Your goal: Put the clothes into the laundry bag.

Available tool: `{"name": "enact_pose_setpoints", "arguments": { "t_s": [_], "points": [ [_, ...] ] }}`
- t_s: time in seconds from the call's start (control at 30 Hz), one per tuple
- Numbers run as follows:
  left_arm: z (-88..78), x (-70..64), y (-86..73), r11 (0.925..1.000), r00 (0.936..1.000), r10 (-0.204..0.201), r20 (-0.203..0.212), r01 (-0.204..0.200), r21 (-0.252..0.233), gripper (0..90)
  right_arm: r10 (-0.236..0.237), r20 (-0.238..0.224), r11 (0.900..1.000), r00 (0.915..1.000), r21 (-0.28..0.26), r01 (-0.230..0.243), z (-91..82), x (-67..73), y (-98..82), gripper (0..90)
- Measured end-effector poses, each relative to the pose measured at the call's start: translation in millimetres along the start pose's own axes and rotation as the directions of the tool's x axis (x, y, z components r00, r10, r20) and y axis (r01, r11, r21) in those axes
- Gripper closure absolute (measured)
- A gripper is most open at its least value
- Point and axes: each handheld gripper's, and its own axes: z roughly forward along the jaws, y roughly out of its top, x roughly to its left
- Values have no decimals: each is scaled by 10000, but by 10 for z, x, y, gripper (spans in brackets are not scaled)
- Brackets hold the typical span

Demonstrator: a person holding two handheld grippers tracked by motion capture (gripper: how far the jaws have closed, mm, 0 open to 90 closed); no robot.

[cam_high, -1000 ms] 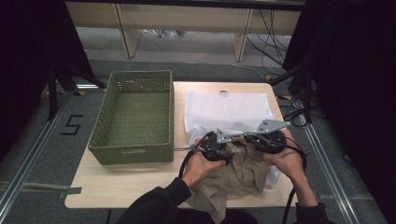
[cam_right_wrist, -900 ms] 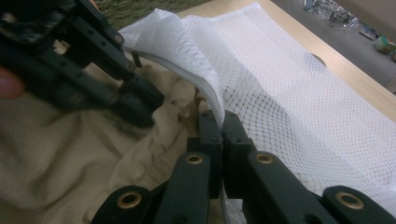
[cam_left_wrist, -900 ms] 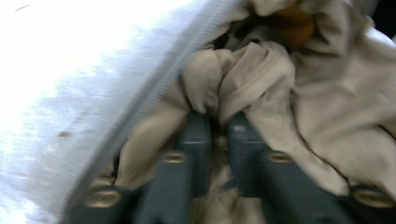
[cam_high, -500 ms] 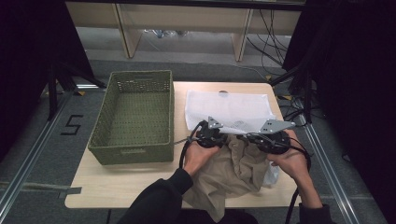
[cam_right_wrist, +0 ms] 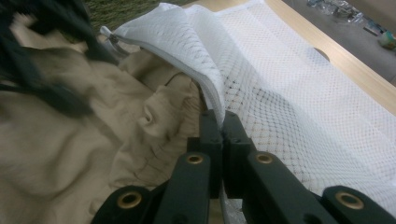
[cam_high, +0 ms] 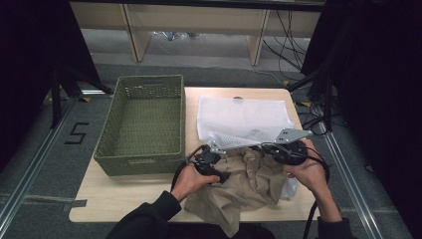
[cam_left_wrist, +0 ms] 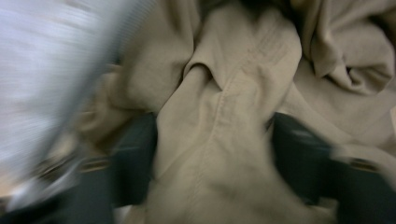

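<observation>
Beige garment [cam_high: 244, 184] bunched at the table's [cam_high: 124, 199] near right, being worked into the white mesh laundry bag [cam_high: 239, 117].

Left of it all sits the green basket [cam_high: 142, 124]. Next, the left gripper [cam_high: 209, 162] has just been opening its jaws; a fold of cloth lies between them, seemingly unpinched. Rightmost, the right gripper [cam_right_wrist: 219, 126] is clamped tight on the bag's zippered rim, lifting the mouth. Risk: with the cloth freed, it may slump out, or pushing could tug the rim from that thin pinch.
</observation>
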Motion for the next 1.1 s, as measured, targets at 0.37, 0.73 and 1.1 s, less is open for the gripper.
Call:
{"name": "enact_pose_setpoints", "arguments": {
  "t_s": [0.37,0.73,1.1],
  "points": [
    [-44,-109,434,9520,9894,-1452,21,1403,-2719,845,-265,-125,9994,9996,-209,263,-13,13,34,900],
    [198,16,340,9656,9776,-2095,-218,2033,-1624,508,-236,-223,9997,9995,-62,235,6,9,-4,900],
    [-392,-195,-124,9947,9966,-712,415,741,-713,160,-207,-204,9998,9996,-34,207,3,12,2,899]
  ]
}}
